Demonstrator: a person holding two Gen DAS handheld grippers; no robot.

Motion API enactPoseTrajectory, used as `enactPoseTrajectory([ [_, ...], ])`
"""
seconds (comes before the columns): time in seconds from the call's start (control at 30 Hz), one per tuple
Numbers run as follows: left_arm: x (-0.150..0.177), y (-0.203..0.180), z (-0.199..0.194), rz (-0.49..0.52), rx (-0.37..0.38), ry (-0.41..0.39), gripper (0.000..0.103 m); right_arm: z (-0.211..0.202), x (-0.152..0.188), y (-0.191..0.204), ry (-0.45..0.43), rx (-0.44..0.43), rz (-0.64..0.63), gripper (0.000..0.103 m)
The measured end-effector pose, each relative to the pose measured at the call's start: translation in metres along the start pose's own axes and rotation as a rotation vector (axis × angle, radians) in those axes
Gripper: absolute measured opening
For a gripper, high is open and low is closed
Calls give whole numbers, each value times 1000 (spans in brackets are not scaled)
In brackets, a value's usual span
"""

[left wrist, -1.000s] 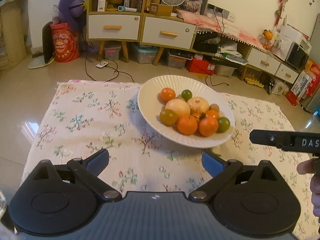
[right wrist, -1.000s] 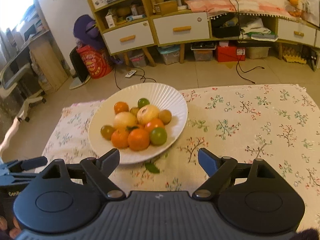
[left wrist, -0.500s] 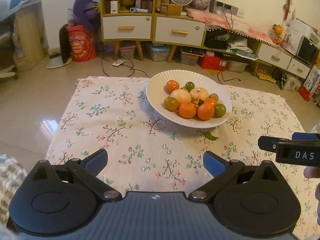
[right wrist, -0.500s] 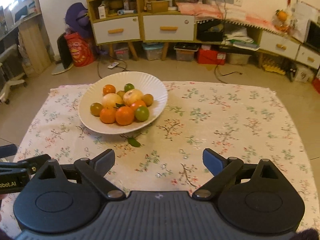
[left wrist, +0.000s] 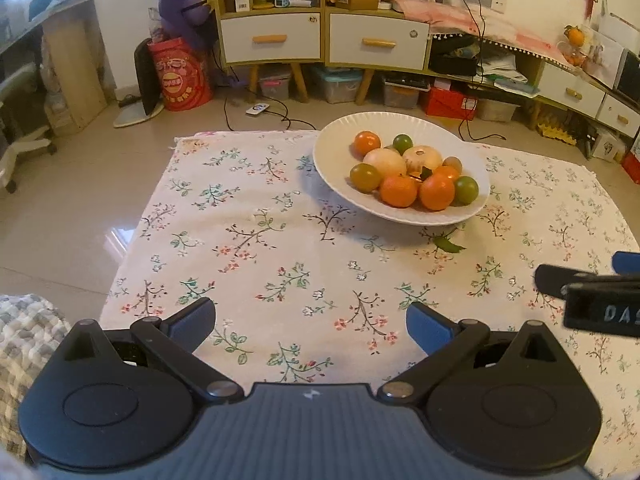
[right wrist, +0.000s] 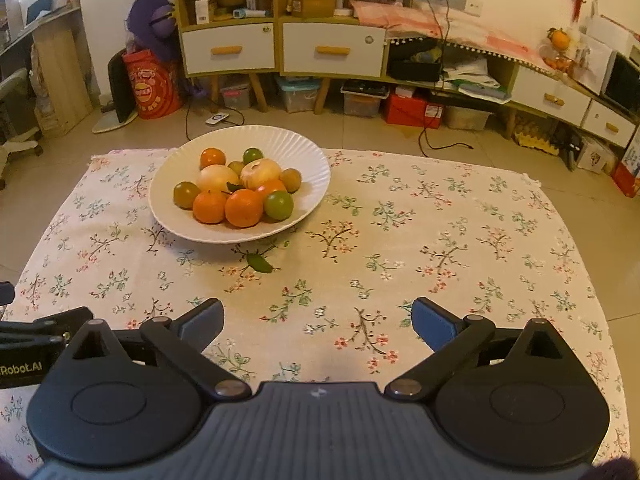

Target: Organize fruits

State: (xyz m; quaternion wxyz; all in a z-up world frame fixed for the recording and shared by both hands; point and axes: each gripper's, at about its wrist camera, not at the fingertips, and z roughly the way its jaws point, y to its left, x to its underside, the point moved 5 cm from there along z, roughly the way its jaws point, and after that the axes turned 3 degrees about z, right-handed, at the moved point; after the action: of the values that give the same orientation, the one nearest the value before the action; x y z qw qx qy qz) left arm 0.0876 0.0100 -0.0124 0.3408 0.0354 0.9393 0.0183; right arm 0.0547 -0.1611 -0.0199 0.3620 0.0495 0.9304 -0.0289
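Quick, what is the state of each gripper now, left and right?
Left gripper: open, holding nothing.
Right gripper: jaws opening, nothing between them.

Floral tablecloth (right wrist: 440,216) under white plate (right wrist: 312,168)

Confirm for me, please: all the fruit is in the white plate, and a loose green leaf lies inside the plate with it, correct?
Not quite. The fruit is in the white plate, but the loose green leaf lies on the floral cloth just in front of the plate, as the right wrist view shows.

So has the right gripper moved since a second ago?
Yes. The right gripper has backed away from the plate, jaws opening and empty.
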Motion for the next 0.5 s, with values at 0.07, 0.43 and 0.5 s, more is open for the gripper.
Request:
enactPoseTrajectory([
  [0.07,-1,-3,2,1,4,3,86,2,0,4,3,-12,-12,100],
  [0.43,-3,-11,8,-3,3,13,86,10,4,1,28,0,-19,100],
  [0.5,-4,-12,8,1,1,11,86,10,5,0,34,-6,-12,100],
])
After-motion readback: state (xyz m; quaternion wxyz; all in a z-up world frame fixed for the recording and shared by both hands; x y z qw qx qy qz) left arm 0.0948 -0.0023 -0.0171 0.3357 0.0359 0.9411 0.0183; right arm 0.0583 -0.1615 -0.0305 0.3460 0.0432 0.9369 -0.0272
